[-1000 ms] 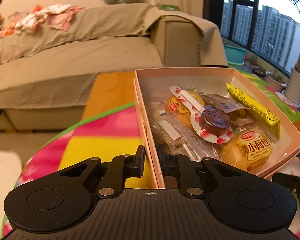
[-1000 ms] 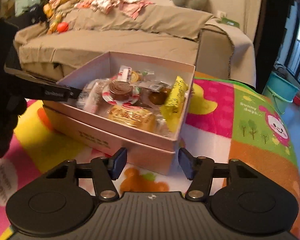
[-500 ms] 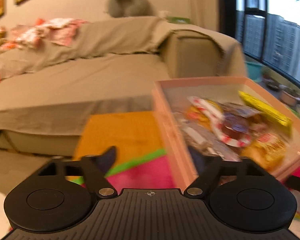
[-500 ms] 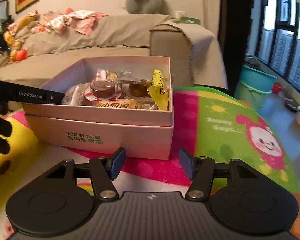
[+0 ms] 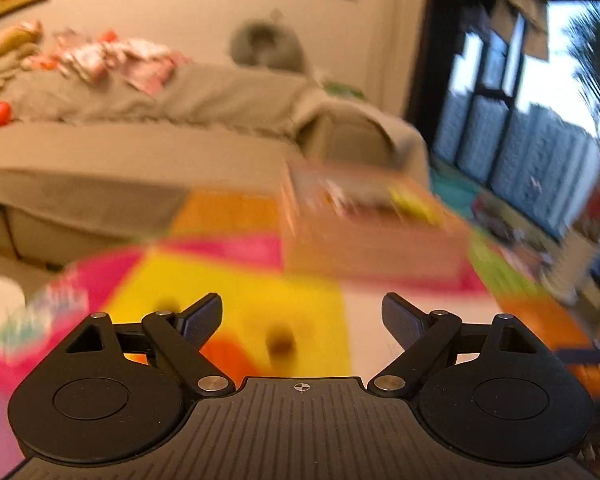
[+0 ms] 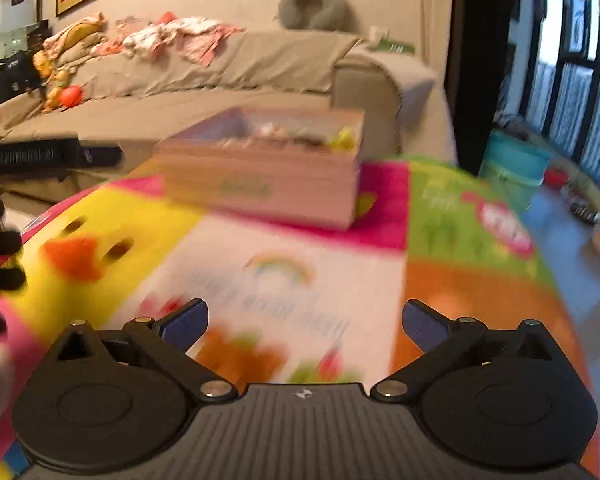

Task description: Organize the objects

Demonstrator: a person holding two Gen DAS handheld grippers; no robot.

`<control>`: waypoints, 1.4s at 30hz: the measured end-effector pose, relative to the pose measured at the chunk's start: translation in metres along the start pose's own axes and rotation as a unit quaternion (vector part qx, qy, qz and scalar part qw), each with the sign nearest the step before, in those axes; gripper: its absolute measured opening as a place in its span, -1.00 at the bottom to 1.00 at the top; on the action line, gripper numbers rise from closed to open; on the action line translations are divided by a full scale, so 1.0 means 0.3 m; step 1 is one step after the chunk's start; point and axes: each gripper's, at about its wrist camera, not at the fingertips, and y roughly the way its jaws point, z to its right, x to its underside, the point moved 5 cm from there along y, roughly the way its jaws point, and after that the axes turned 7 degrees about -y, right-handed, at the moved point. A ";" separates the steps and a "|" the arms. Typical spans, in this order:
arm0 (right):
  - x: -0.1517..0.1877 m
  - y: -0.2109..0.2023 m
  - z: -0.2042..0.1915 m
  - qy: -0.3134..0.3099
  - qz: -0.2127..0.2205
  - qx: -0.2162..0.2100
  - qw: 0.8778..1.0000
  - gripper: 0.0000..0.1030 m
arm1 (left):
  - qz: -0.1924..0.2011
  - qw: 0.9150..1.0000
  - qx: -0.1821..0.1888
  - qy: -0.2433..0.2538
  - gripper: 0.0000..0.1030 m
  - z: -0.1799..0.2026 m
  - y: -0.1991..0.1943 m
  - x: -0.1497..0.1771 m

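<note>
The left hand-held gripper (image 5: 302,318) had let go of the wall of the pink box (image 6: 268,176) and pulled back, so that it now stood wide with nothing between its fingers, only the bright play mat (image 5: 260,280) on the tabletop beneath it. The right hand-held gripper (image 6: 305,320) was opening at that moment, likewise empty, and it too was farther from the box than a second before. The box sat well away from both, near the far edge of the mat, filled with wrapped snacks (image 6: 296,136) that were too blurred to tell apart. To my eye this looked like the end of the tidying: everything in the box, both hands withdrawn. Behind it ran a sofa (image 6: 204,112) draped in a brown cover, with heaped clothes (image 6: 172,36) and a grey neck pillow (image 6: 316,6) on its back. Nothing lay on the mat between grippers and box.
</note>
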 end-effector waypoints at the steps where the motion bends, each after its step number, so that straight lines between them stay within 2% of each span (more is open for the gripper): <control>1: 0.024 -0.019 -0.020 0.004 -0.005 -0.004 1.000 1.00 | -0.011 1.000 0.001 0.013 0.77 0.016 -0.018 0.050; 4: 0.096 -0.045 -0.075 0.005 -0.010 0.001 1.000 1.00 | -0.028 0.998 -0.012 0.047 0.76 0.042 -0.021 0.144; 6: 0.117 -0.026 -0.087 -0.008 -0.030 0.025 0.999 1.00 | -0.037 0.998 -0.026 0.042 0.69 0.039 -0.017 0.150; 8: 0.114 -0.010 -0.075 0.007 -0.036 0.018 0.999 1.00 | -0.062 0.997 -0.034 0.039 0.65 0.032 0.000 0.168; 10: 0.123 -0.003 -0.054 0.035 -0.033 0.004 0.999 1.00 | -0.059 0.996 -0.048 0.047 0.57 0.036 -0.018 0.181; 12: 0.134 -0.013 -0.054 0.033 -0.013 0.004 0.999 1.00 | -0.050 0.995 -0.061 0.067 0.53 0.052 -0.032 0.201; 14: 0.137 -0.016 -0.056 0.036 -0.011 0.007 0.999 1.00 | -0.043 0.994 -0.067 0.075 0.47 0.062 -0.042 0.209; 20: 0.127 -0.007 -0.059 0.040 -0.007 0.033 0.999 1.00 | -0.041 0.995 -0.062 0.061 0.47 0.051 -0.043 0.206; 42: 0.126 0.003 -0.056 0.046 -0.008 0.037 0.998 1.00 | -0.045 0.995 -0.063 0.066 0.47 0.053 -0.044 0.210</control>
